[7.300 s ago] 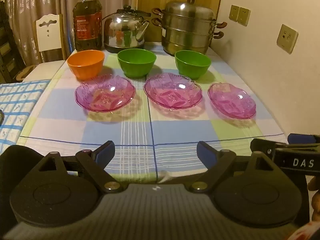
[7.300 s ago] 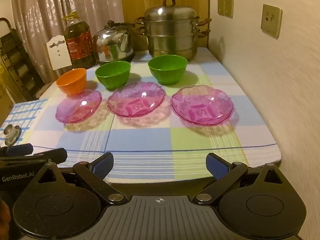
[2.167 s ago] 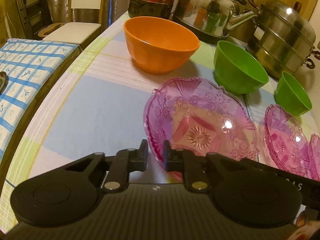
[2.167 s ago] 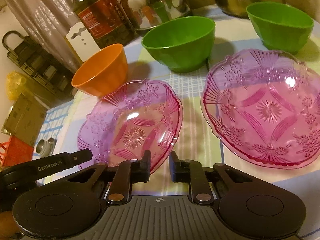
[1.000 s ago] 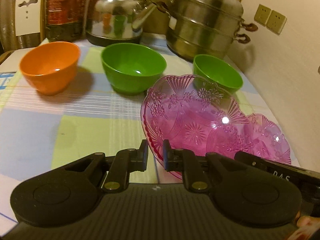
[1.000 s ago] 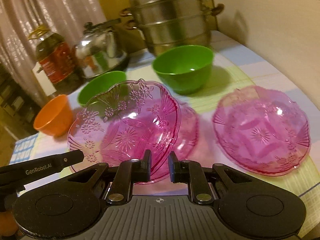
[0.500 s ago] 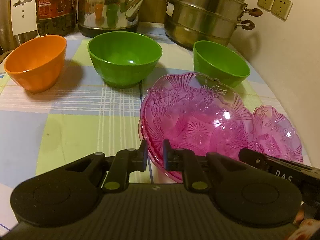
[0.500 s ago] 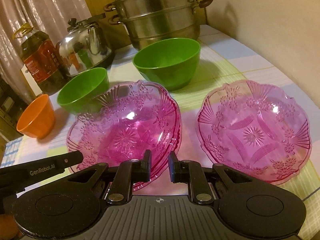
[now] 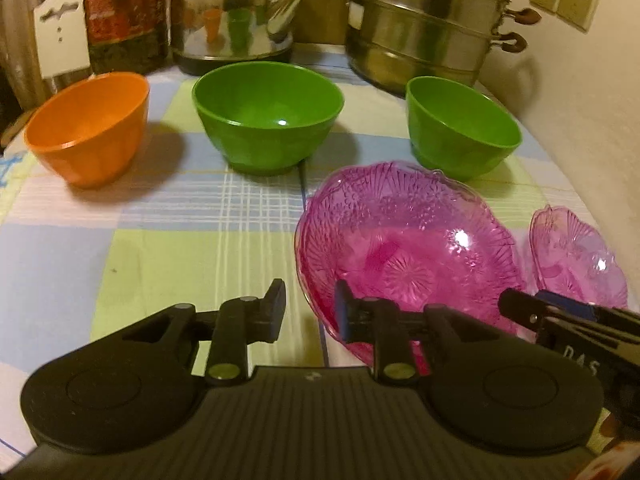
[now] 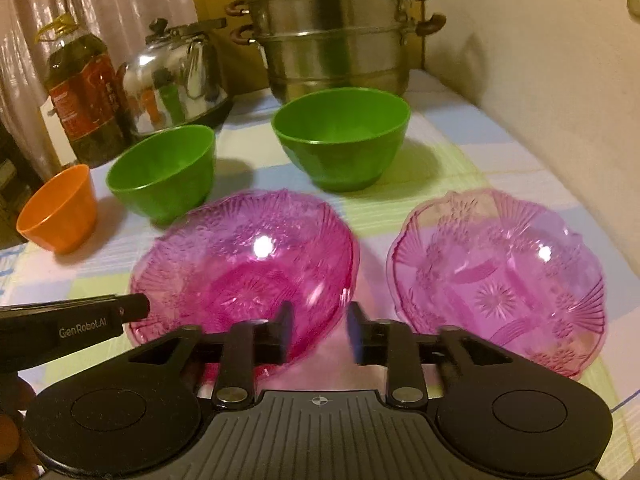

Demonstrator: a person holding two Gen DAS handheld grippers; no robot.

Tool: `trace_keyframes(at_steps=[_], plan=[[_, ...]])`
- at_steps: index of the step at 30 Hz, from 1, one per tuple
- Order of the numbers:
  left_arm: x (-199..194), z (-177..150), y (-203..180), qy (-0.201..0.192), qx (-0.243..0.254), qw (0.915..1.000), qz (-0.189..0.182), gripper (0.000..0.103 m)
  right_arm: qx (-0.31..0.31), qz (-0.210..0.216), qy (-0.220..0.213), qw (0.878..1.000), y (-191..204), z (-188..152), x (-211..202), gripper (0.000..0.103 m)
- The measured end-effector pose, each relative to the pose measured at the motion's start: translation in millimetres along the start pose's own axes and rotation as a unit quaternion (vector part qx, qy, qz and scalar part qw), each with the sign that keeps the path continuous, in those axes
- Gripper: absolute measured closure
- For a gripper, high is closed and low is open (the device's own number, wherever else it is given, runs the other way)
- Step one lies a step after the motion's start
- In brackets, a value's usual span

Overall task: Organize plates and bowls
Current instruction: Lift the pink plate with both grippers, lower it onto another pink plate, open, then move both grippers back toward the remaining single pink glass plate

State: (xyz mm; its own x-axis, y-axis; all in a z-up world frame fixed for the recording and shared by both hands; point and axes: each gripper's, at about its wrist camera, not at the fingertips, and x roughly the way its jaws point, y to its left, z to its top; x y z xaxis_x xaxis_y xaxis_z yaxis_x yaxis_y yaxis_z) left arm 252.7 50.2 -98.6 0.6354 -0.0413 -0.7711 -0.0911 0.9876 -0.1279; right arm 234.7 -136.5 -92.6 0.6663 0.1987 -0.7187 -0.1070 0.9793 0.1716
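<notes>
The tabletop (image 9: 168, 240), under a checked cloth of blue, green and white, carries everything. At its far end, next the wall, stands a tiered steel steamer (image 10: 332, 36), the largest thing on it. Left of that sits a shiny kettle (image 10: 180, 76), and left again an oil bottle (image 10: 82, 92) with a red label.

In front of these, three bowls stand upright in a row: an orange bowl (image 9: 88, 128) at the left, a green bowl (image 9: 268, 116) in the middle and a second green bowl (image 9: 460, 128) at the right, each apart from its neighbour.

Nearer the cameras lie the pink glass plates. The plate stack (image 10: 244, 272), deeper in colour and with doubled rims, rests on the cloth in front of the two green bowls. A single pink plate (image 10: 496, 276) lies just to its right, beside it with a strip of cloth between them.

The left tongs (image 9: 308, 310) are opening. Their right finger (image 9: 343, 312) stands over the near left rim of the stack, the left finger over bare cloth, and neither pad presses on the rim. The right tongs (image 10: 320, 334) are opening too, blurred with the motion. Their left finger (image 10: 285, 332) is over the stack's near right rim and the right finger (image 10: 356, 334) over the gap between stack and single plate; they grip nothing.
</notes>
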Motion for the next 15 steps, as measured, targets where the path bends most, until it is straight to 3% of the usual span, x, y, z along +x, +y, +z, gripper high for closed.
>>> trace_keyframes(at_steps=[15], plan=[[-17, -2, -1, -0.029, -0.009, 0.9995, -0.012, 0.081, 0.013, 0.013, -0.016, 1.0, -7, -1, -14, 0.066]])
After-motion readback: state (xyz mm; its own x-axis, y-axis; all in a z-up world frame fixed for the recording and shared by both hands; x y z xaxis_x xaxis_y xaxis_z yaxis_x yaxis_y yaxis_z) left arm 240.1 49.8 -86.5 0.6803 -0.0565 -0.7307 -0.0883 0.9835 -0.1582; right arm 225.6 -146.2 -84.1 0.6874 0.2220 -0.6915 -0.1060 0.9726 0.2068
